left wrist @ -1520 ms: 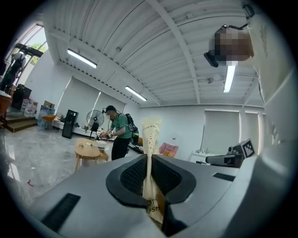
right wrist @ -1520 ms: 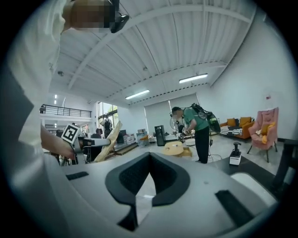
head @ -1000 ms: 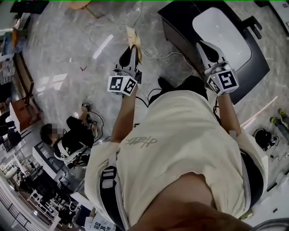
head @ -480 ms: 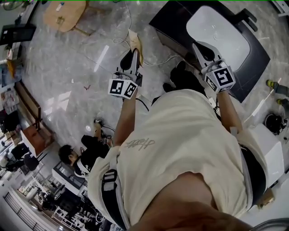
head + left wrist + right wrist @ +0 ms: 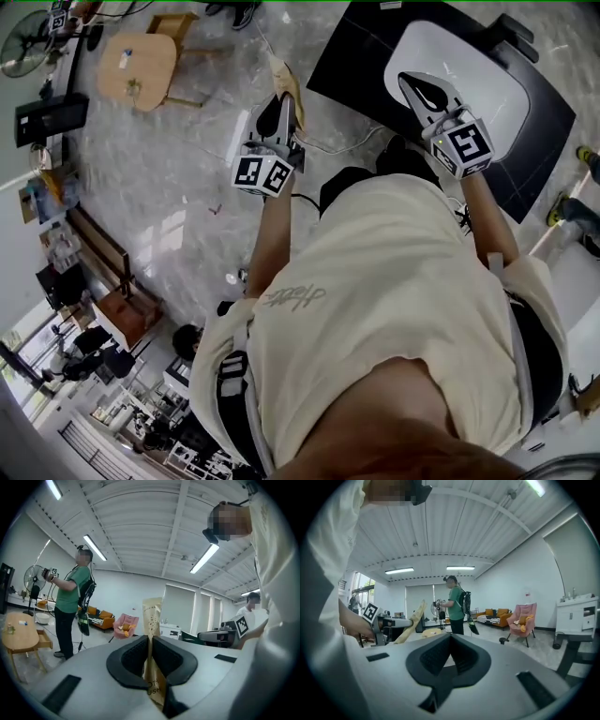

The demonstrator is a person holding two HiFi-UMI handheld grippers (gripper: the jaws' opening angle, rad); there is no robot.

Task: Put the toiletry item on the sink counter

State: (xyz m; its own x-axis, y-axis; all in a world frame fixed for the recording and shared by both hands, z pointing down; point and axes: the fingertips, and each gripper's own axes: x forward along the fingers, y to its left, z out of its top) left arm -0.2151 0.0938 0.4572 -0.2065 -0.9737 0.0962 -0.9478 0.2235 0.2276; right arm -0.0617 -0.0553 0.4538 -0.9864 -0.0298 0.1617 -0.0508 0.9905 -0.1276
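A tan paper pouch (image 5: 284, 81), the toiletry item, stands upright between the pads of my left gripper (image 5: 278, 101), which is shut on it. In the left gripper view the pouch (image 5: 151, 616) rises out of the left gripper (image 5: 150, 654). My right gripper (image 5: 415, 86) is held up over the near edge of the black sink counter (image 5: 352, 58) with its white basin (image 5: 450, 52); its jaws meet with nothing between them. From the right gripper (image 5: 451, 654) I see the pouch (image 5: 414, 620) off to the left.
A small wooden table (image 5: 141, 64) stands at the far left on the marble floor, a fan (image 5: 23, 42) beyond it. White cables (image 5: 323, 141) trail past the counter. A person in a green shirt (image 5: 70, 592) stands in the room near a pink armchair (image 5: 124, 624).
The view has swung: the wooden table and fan have come into sight, and the counter has shifted up and right. Both grippers sit slightly higher in the picture. The left still holds the pouch.
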